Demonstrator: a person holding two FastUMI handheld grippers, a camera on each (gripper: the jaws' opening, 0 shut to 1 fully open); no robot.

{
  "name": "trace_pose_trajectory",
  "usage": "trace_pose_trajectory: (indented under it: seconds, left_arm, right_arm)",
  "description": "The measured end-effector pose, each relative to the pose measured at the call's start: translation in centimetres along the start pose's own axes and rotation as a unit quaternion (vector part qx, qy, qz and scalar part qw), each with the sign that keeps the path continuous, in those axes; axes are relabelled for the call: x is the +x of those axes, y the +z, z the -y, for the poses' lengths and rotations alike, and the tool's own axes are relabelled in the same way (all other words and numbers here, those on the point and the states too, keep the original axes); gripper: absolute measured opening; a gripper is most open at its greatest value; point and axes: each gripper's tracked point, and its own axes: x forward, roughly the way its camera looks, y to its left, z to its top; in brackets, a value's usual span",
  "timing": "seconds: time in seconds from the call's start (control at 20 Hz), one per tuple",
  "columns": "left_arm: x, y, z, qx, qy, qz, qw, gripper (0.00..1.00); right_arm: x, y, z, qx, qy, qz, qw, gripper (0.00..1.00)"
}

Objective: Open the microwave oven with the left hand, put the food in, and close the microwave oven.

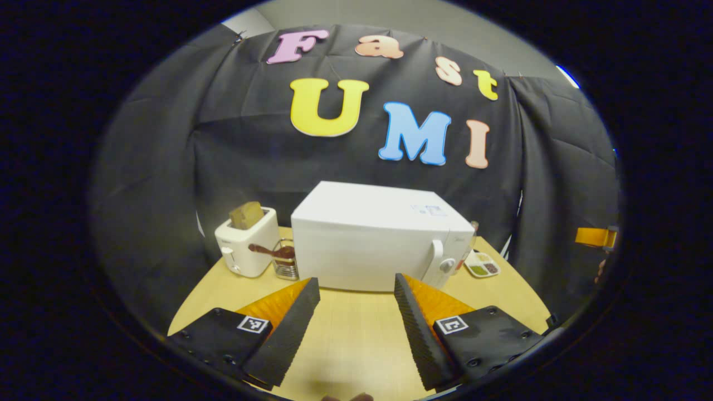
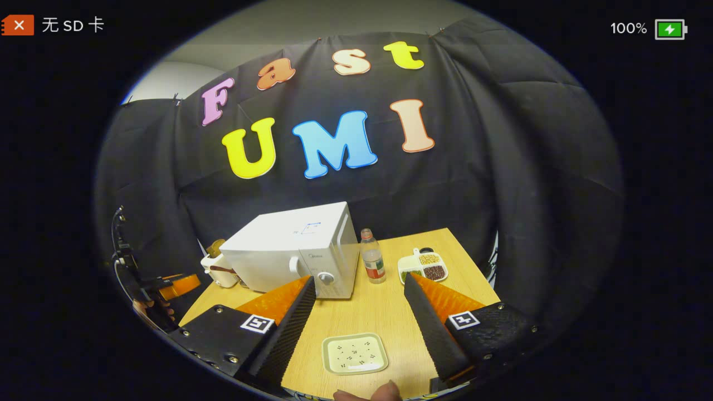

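status from my end: 0 of 3 steps done, as far as i can judge. microwave [image 1: 384, 236] sits on the desk [image 1: 356, 334] with its door shut, handle [image 1: 436, 257] on the control-panel end, untouched.

left tool [image 1: 356, 289] is spread wide, nothing between its fingers, hovering over bare desk in front of the microwave's door, well apart from it. it lines up roughly with the middle of the door, so the handle is off toward the panel end from where i'm aimed.

right tool [image 2: 359, 292] is also spread wide and holding nothing. the food plate [image 2: 355, 353], a small square dish with dark specks on it, lies flat on the desk between its 2 fingers, in front of the microwave and off toward its panel end. neither finger touches the plate yet, i think; it's close at the lower edge so i can't be sure.

other stuff around the microwave: toaster [image 1: 247, 240] with bread in it on the far side from the panel, a small jar [image 1: 285, 260] between toaster and microwave, a bottle [image 2: 372, 263] just beside the panel end, a divided snack tray [image 2: 423, 266] farther out past the bottle.

left to do: hook the handle with the left tool and swing the door open, pick up the plate with the right, set it inside, shut the door.
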Motion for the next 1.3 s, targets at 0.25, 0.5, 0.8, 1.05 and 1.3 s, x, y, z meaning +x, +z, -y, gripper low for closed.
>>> trace_pose_trajectory:
  seconds: [0.25, 0.5, 0.8, 1.05, 1.3]
  left_arm:
    - [-9.2, 11.2, 1.3, 0.024, 0.024, 0.094, 0.995, 0.93]
    - [-15.4, 17.7, 2.4, 0.01, 0.025, 0.156, 0.987, 0.92]
    - [-15.8, 16.7, 0.9, -0.021, -0.003, 0.146, 0.989, 0.92]
    - [-16.2, 17.1, -0.1, -0.009, -0.012, 0.156, 0.988, 0.92]
    - [-17.4, 17.7, -0.6, -0.017, 0.009, 0.159, 0.987, 0.92]
  right_arm:
    - [-0.4, 5.8, -2.4, -0.032, 0.03, 0.047, 0.998, 0.98]
    - [-4.8, 12.5, -6.8, -0.047, 0.017, 0.128, 0.991, 0.97]
    - [-6.0, 14.5, -10.4, -0.057, -0.013, 0.163, 0.985, 0.97]
    - [-5.5, 14.8, -14.1, -0.062, -0.01, 0.175, 0.983, 0.92]
    - [-4.0, 15.4, -15.6, -0.082, 0.021, 0.173, 0.981, 0.98]
